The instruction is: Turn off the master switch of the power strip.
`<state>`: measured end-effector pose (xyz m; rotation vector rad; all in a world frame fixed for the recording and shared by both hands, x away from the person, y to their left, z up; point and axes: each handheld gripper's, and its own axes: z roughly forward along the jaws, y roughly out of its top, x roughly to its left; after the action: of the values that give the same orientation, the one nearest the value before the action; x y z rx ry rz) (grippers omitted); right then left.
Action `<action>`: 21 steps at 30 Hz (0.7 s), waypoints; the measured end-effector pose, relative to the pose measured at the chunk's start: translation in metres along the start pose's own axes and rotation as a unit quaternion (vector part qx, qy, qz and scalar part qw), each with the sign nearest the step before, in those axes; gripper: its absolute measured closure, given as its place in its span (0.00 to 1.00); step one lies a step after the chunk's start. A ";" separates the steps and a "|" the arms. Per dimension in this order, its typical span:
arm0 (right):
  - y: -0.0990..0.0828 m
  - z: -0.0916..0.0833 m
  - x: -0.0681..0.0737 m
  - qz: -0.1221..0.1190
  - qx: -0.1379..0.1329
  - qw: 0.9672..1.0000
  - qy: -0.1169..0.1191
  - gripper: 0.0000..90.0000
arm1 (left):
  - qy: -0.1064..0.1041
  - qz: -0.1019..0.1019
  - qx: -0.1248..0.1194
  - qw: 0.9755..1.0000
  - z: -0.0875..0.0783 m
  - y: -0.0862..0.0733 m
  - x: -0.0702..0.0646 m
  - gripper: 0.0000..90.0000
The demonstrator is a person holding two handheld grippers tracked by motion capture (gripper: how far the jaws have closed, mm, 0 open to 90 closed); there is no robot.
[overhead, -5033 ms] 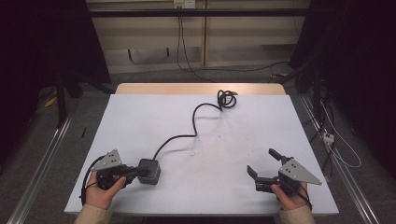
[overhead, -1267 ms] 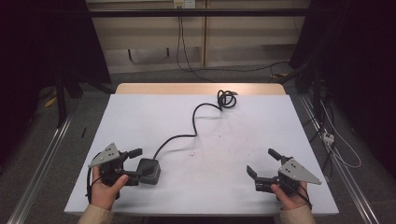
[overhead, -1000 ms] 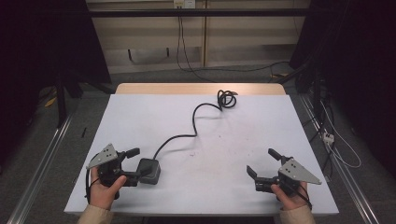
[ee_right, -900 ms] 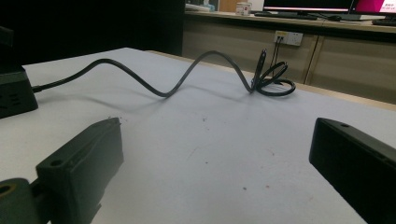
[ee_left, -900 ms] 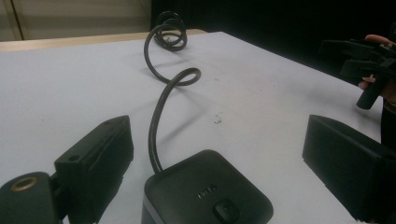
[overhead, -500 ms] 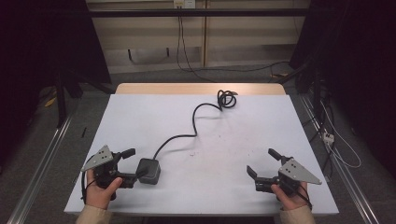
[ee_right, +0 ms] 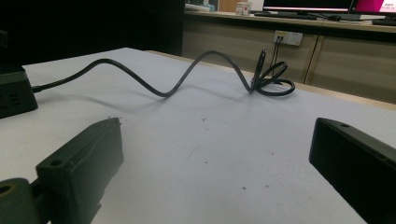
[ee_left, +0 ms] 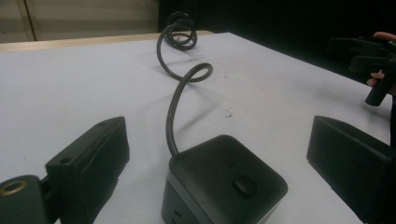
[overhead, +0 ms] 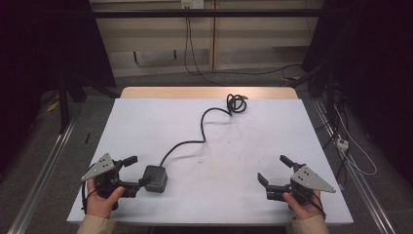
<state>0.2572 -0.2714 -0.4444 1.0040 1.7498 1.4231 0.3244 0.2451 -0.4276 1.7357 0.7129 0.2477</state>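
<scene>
High view: left gripper (overhead: 138,171), jaws spread, flanks the cube (overhead: 155,178); right gripper (overhead: 272,170) gapes apart on the worktop (overhead: 253,131).

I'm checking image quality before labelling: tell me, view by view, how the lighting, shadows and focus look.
High view: white table evenly lit, surroundings dark, soft cable shadow. Left gripper view: power cube fairly sharp, near jaws soft, far coil blurred. Right gripper view: its open jaws out of focus, cable crisp with faint shadow, bright monitors behind.
</scene>
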 end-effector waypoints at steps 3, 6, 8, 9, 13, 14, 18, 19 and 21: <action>0.000 0.000 0.000 0.000 0.000 1.000 0.000 0.03 | 0.000 0.000 0.001 1.000 -0.001 -0.001 0.001 0.06; 0.000 0.000 0.000 0.000 0.000 1.000 -0.001 0.03 | 0.003 0.001 0.003 1.000 -0.002 -0.002 0.003 0.06; 0.000 0.000 0.000 0.001 0.000 1.000 0.000 0.03 | 0.005 0.000 0.003 1.000 -0.003 -0.002 0.004 0.06; 0.000 0.000 0.000 0.000 0.000 1.000 0.000 0.03 | 0.004 0.002 0.004 1.000 -0.003 -0.003 0.005 0.06; 0.000 0.000 -0.001 0.001 0.000 1.000 -0.001 0.03 | 0.007 0.001 0.005 1.000 -0.004 -0.004 0.006 0.06; 0.000 -0.001 -0.001 0.001 0.000 1.000 0.000 0.03 | 0.008 0.002 0.006 1.000 -0.004 -0.004 0.006 0.06; 0.000 -0.001 -0.001 0.001 0.000 1.000 -0.001 0.03 | 0.008 0.006 0.009 1.000 -0.006 -0.005 0.008 0.06; 0.000 -0.001 -0.001 0.002 0.000 1.000 -0.001 0.03 | 0.008 0.003 0.006 1.000 -0.006 -0.006 0.009 0.06; 0.000 -0.001 -0.001 0.001 0.001 1.000 0.000 0.03 | 0.011 0.004 0.007 1.000 -0.007 -0.006 0.010 0.06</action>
<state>0.2570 -0.2727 -0.4443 1.0081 1.7499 1.4235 0.3265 0.2575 -0.4328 1.7521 0.7239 0.2679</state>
